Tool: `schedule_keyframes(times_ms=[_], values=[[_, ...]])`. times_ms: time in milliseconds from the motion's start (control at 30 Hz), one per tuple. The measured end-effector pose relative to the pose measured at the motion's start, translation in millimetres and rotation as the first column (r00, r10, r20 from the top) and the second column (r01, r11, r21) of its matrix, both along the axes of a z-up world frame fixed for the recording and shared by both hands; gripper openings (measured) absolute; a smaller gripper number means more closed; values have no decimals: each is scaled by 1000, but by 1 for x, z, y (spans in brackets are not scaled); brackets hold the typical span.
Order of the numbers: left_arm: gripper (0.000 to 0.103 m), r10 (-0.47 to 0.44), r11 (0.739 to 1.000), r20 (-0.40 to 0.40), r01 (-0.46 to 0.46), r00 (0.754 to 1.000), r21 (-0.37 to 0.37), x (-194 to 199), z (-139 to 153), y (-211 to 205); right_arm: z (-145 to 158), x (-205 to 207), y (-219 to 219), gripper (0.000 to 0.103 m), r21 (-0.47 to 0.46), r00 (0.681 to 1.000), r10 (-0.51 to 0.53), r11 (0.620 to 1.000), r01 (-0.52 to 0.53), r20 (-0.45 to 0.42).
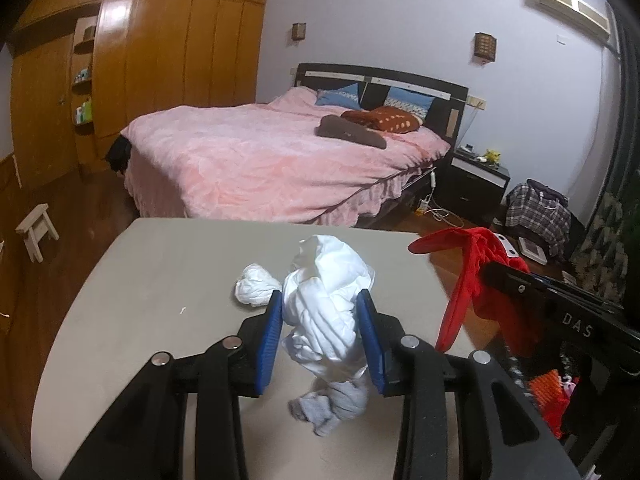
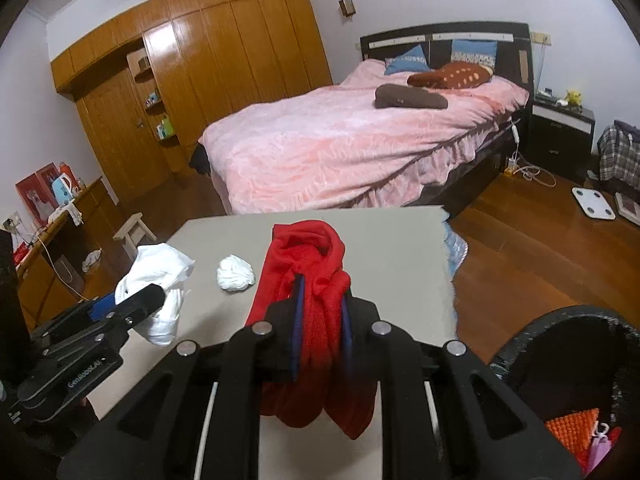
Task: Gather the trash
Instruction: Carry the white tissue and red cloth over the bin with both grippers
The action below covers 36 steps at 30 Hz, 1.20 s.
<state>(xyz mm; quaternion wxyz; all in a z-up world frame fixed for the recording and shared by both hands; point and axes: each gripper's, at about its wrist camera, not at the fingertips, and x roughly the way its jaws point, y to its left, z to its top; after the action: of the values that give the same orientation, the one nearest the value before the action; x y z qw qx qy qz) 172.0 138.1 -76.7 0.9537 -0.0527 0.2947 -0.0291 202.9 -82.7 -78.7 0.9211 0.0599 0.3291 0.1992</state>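
Holding one item in each hand looks like the sensible way to clear two things in one trip. The left claw point(image 1: 320, 332) is partly closed, its blue pads pressed into a crumpled white wad point(image 1: 328, 304) with a grey cloth scrap point(image 1: 332, 404) dangling beneath it, clear of the bench point(image 1: 160, 280). The right claw point(image 2: 322, 332) is nearly fully closed, pinching a red cloth point(image 2: 312, 272) that folds over its jaws and hangs limp on both sides (soft fabric needs that tight a squeeze or it slips).

Both loads hang above the bench rather than resting on it, which suits a carry toward the dark bin point(image 2: 568, 328) at the lower right of the right wrist view, just beside the bench edge and already holding something orange.

A smaller white paper ball point(image 2: 236, 276) lies alone on the bench between the two claws, not yet collected.
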Motion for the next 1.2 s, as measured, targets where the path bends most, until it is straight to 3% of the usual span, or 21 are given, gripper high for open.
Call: schedule_keyframes(times_ms=[400,1200], values=[[37,-64,998,47,64,997,12,-35,28,-43,39,-63,-48,15,19,996,-60,998,59,64],[37,-228,974,93,227,969,18,-75,37,-136,47,-139,-148,15,-4,966,-233,972,235,114]])
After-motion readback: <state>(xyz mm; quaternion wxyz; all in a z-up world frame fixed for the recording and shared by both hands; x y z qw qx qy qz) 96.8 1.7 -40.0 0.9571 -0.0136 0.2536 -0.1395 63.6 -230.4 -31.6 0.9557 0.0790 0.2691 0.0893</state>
